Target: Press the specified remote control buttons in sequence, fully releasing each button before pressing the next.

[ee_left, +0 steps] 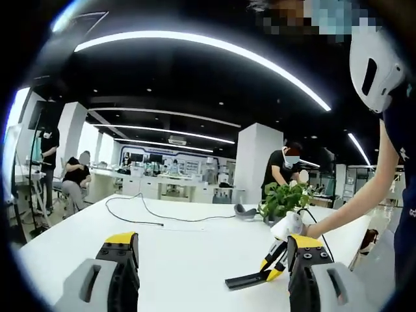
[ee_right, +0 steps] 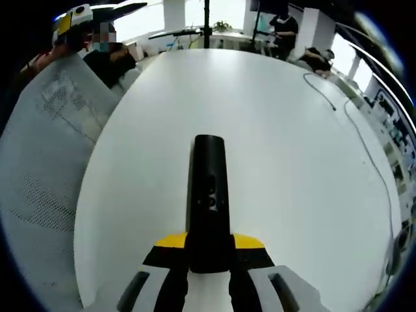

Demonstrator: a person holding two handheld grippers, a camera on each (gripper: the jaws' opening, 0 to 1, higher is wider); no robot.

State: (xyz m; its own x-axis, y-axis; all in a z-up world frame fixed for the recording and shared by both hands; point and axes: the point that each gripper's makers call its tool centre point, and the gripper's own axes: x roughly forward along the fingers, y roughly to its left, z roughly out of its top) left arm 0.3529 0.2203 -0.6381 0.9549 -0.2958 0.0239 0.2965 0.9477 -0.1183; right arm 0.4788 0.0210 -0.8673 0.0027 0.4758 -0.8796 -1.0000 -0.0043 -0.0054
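Right hand-held gripper (ee_right: 208, 260) clamps the remote (ee_right: 208, 195) pointing to 12 o'clock over the bench (ee_right: 292, 162); left hand-held gripper (ee_left: 211, 260) gapes, idle; judging so, pressing remains ahead.

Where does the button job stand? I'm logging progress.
Done: the right tool is shut on the black remote, holding it over the white table. In hand: that hold; the left tool is open, touching nothing. Left: every press; none shows happening now.
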